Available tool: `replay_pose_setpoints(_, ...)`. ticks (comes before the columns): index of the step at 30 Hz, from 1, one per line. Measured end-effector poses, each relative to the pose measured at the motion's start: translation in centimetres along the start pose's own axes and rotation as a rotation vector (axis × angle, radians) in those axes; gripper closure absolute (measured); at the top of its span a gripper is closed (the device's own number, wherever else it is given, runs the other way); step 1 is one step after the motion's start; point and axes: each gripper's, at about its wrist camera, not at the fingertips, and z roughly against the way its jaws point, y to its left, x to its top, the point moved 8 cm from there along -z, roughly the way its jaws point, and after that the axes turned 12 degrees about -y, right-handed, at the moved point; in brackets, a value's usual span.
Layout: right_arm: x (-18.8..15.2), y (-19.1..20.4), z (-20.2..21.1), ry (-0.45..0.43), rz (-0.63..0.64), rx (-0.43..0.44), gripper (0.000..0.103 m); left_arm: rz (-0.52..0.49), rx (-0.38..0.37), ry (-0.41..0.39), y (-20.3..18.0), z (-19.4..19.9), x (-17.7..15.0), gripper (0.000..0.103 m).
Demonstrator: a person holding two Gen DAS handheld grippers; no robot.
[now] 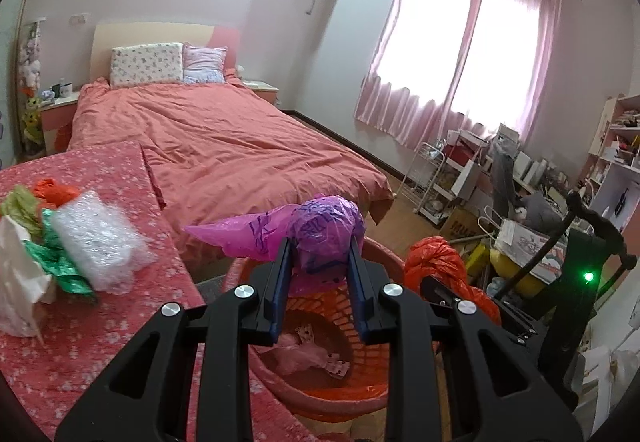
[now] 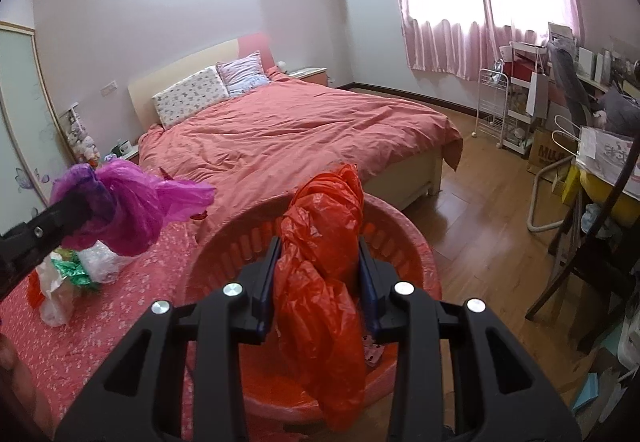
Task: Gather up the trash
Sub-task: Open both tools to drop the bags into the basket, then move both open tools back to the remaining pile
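Note:
My left gripper (image 1: 320, 248) is shut on a crumpled purple plastic bag (image 1: 320, 230), held above the pink basket (image 1: 380, 254). The same bag (image 2: 132, 210) shows at the left of the right wrist view. My right gripper (image 2: 318, 248) is shut on an orange plastic bag (image 2: 320, 282) that hangs down into the basket (image 2: 412, 238). That bag (image 1: 440, 262) appears to the right in the left wrist view. Pink scraps and small cards (image 1: 316, 358) lie at the basket's bottom.
A trash pile lies on the pink flowered table (image 1: 120, 322): bubble wrap (image 1: 96, 242), green foil (image 1: 56, 262), a white bag (image 1: 16, 282). Behind stands a bed (image 1: 224, 146) with a salmon quilt. A cluttered desk, a white rack (image 2: 492, 102) and wooden floor (image 2: 480, 210) lie right.

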Motion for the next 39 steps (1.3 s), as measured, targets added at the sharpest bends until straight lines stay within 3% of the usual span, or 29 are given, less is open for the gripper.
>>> replay_pose_setpoints(14,-0.3,0.6,-2.2,0.014,0.011,0.013,0.065,-0.020,0.024,0.112,-0.1,-3.4,-2.9,0.074)
replay_pose_setpoints(21,-0.5,0.2,-2.6,0.019,-0.001,0.011,0.052,-0.019,0.056,0.156,0.9,-3.7,-4.2,0.052)
replay_pose_setpoints(26,-0.9,0.6,-2.7,0.026,0.007,0.010,0.046,-0.018,0.086,0.175,2.0,-3.3,-4.7,0.050)
replay_pose_setpoints(39,-1.5,6.1,-2.2,0.034,0.077,0.070,0.046,-0.063,0.189,0.120,6.9,1.4,-3.5,0.050)
